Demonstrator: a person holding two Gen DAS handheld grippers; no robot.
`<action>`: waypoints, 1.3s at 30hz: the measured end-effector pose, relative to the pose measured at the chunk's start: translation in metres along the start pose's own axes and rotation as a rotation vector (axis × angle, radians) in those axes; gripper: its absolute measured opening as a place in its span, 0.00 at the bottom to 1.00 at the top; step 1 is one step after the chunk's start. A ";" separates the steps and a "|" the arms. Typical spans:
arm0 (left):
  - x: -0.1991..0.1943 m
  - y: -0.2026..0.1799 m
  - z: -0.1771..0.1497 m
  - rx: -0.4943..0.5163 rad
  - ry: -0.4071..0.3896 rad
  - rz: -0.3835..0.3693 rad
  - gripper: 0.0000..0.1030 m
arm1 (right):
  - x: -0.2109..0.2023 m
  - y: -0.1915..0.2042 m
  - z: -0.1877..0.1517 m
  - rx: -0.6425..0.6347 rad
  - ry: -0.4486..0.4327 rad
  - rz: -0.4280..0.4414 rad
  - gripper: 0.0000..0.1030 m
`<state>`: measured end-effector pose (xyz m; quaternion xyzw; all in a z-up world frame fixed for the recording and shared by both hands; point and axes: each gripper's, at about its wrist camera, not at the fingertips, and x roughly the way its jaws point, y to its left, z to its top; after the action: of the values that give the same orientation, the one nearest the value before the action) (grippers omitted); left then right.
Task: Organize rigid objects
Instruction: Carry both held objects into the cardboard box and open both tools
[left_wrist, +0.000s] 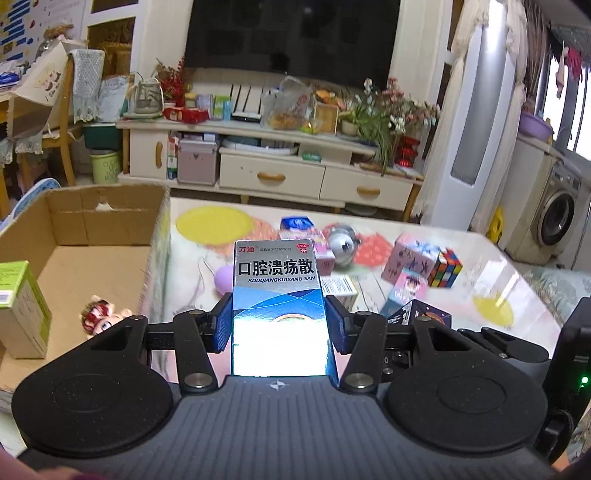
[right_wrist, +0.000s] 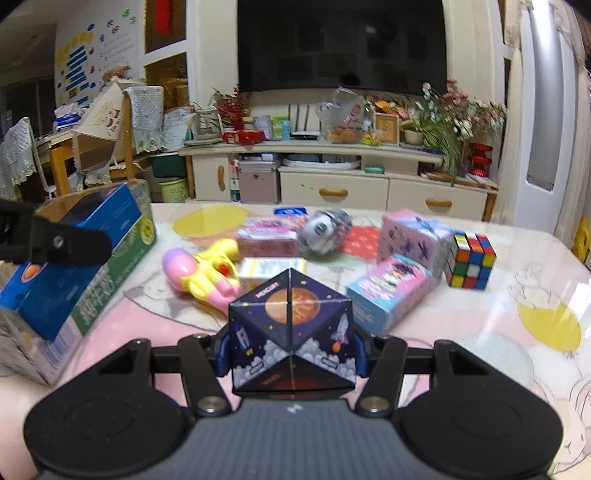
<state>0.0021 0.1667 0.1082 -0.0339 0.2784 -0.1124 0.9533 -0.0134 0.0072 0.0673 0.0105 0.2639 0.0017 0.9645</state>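
Left claw pinches medicine box (upright); right claw pinches space cube.

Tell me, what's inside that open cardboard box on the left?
In the cardboard box the left camera shows a green-topped carton and a small doll figure on its floor. The near corner is hidden behind the gripper's body, so more may lie there.

Left gripper clamped on a box, tilted downward; right gripper gripping a cube, tilted downward too.
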 end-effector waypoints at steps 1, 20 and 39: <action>-0.002 0.001 0.001 -0.005 -0.007 0.001 0.61 | -0.002 0.003 0.003 0.000 -0.004 0.005 0.56; -0.023 0.062 0.020 -0.156 -0.094 0.161 0.61 | -0.003 0.084 0.063 -0.107 -0.101 0.214 0.56; -0.014 0.098 0.004 -0.253 0.094 0.282 0.62 | 0.054 0.158 0.102 -0.198 -0.062 0.388 0.56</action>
<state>0.0124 0.2655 0.1065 -0.1090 0.3363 0.0570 0.9337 0.0854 0.1636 0.1313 -0.0336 0.2254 0.2130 0.9501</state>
